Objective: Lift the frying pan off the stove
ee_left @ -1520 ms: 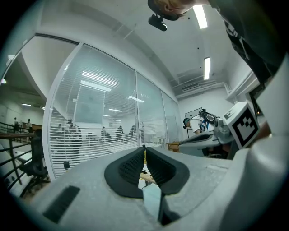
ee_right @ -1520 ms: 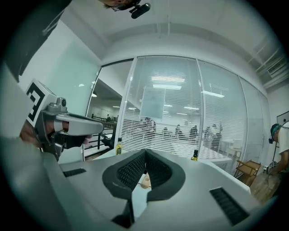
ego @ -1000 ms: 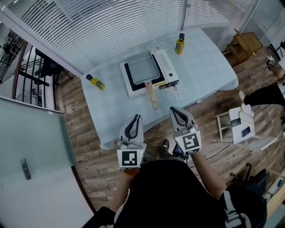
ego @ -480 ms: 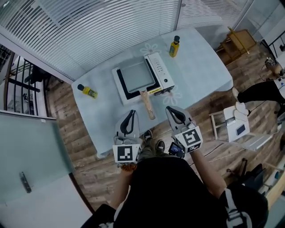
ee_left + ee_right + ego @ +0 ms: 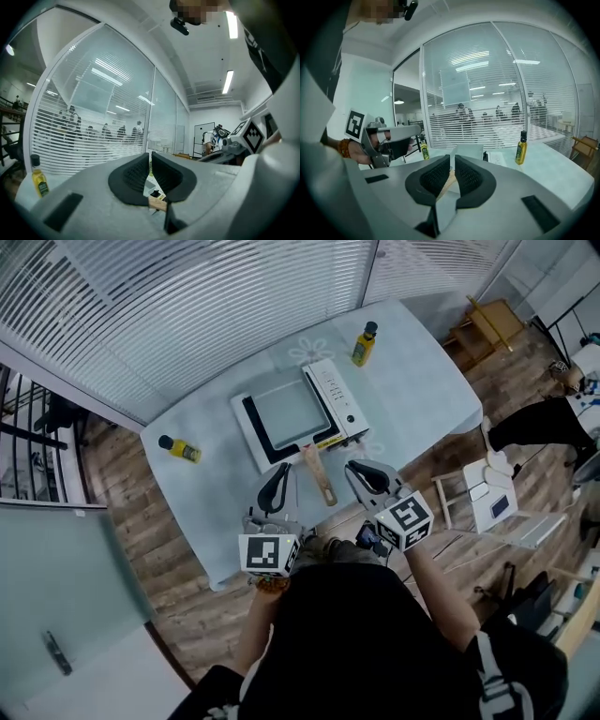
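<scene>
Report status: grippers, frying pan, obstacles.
Left hand-held gripper shut, empty. Right hand-held gripper shut, empty. Frying pan on stove, handle untouched. Nothing blocking.

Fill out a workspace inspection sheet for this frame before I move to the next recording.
Surface: table covered by a pale blue cloth, standing on wood flooring.
Job's things: square frying pan sits on the portable stove; its wooden handle points toward the person and is not gripped.
Clutter: two yellow bottles, one left of the stove, one behind it to the right.
Grippers: left gripper and right gripper are both shut and empty, flanking the handle without touching it.
Cables: nothing seen on the table.
Surroundings: curved glass wall with blinds; white chair; another person's leg at the far right.
</scene>
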{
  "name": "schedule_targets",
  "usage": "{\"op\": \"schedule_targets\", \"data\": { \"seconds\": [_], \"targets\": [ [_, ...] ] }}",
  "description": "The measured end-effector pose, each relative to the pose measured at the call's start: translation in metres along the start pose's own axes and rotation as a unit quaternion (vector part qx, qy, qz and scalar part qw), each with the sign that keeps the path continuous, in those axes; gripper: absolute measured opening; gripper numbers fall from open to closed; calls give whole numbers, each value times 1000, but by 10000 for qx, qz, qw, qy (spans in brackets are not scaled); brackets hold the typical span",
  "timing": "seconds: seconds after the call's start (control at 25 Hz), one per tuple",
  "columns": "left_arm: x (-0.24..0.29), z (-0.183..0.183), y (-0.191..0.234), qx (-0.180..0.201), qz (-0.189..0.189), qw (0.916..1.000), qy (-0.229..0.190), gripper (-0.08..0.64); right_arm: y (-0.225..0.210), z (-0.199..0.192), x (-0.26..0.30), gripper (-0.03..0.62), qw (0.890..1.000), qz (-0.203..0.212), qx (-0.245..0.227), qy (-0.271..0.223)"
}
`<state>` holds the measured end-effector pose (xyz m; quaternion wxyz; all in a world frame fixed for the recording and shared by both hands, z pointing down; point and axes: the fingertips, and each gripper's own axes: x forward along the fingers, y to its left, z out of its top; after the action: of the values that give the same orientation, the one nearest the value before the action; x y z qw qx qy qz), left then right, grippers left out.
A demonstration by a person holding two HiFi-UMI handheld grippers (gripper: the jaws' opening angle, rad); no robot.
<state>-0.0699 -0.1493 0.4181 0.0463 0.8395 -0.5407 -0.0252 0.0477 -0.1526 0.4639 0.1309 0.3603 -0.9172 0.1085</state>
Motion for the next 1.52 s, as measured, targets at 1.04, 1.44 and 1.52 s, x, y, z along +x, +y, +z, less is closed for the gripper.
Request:
{"op": "schedule_targets", "data": {
  "seconds": [1.04, 1.44, 1.52],
  "targets": [
    [5, -111, 55, -2580, -580, 9611, 802, 35, 9, -72, 55, 281, 9179, 2496, 2864, 1146],
    [5, -114, 52, -2809, -337, 9568, 675, 34, 26, -89, 73, 298, 8508, 3354, 3764, 1483],
    [5, -115, 50, -2829, -359, 9560, 692, 34, 31, -93, 75, 296, 8458, 3426, 3773, 1577]
  ]
}}
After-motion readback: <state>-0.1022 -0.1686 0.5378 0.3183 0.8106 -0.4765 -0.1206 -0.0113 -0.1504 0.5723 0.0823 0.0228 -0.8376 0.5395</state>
